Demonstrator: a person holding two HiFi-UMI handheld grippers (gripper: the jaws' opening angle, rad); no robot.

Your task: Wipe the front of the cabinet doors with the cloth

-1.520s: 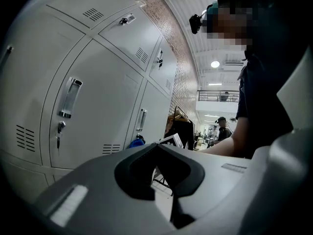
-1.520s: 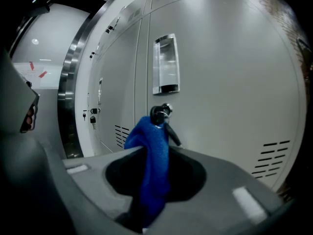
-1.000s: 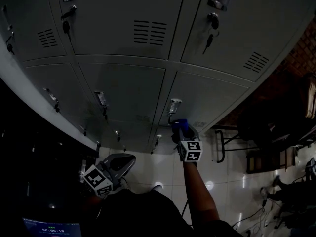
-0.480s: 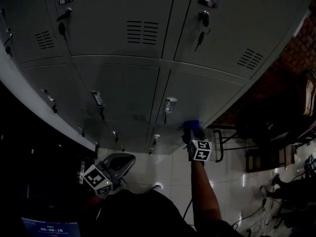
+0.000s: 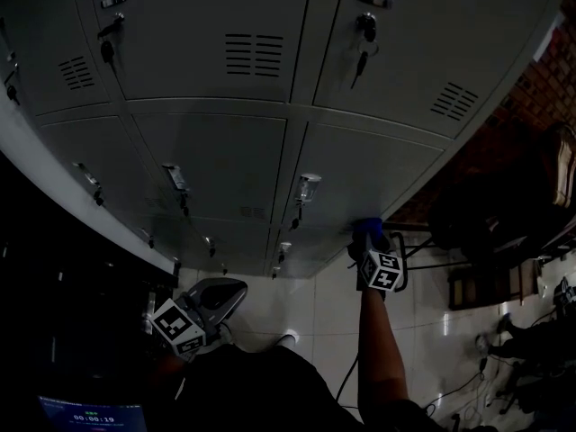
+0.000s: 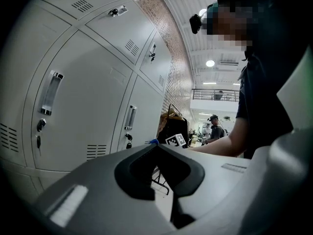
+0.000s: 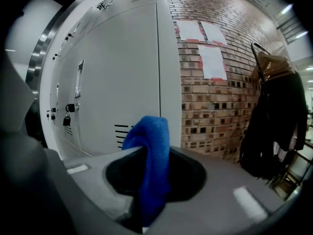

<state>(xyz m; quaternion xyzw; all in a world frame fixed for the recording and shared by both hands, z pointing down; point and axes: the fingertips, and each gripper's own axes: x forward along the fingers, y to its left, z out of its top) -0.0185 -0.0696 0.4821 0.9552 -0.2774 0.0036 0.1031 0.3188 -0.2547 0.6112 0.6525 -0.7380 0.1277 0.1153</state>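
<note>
Cloth (image 7: 150, 146), clamped between the jaws of the right gripper (image 5: 369, 239), sits at the edge of a lower door (image 5: 373, 174). Wiping seems underway; next, sweep it across the panel. The left gripper (image 6: 157, 150) has its jaws together, empty.

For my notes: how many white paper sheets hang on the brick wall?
3. Two sheets sit side by side high on the brick wall; the third sheet is below the right one. Others may be out of view.
</note>
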